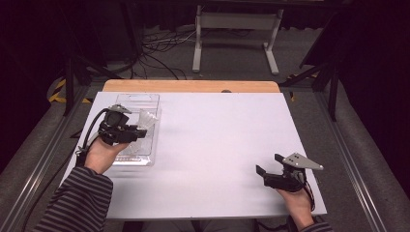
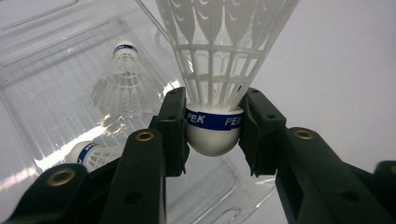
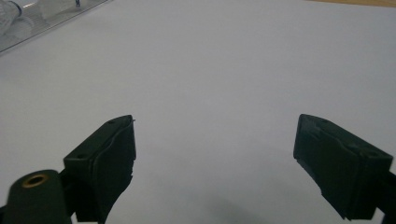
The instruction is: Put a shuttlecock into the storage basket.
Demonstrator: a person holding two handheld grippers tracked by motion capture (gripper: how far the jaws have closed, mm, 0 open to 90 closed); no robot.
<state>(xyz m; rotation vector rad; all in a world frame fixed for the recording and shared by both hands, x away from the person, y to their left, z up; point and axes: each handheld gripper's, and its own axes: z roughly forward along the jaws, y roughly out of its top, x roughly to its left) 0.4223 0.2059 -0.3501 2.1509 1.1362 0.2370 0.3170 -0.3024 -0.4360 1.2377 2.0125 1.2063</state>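
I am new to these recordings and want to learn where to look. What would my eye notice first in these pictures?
First, the white shuttlecock, clamped by its cork base in the left gripper above the clear plastic tray at the table's left side. Two more shuttlecocks lie in that tray, one farther in and one nearer. The right gripper hangs open over the bare white table, near its right front corner.

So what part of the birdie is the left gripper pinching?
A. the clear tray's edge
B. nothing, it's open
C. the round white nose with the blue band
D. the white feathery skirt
C: in the left gripper view the left gripper has its two black jaws closed on either side of the held shuttlecock, right at its rounded white cork with the blue band, above the clear plastic tray.
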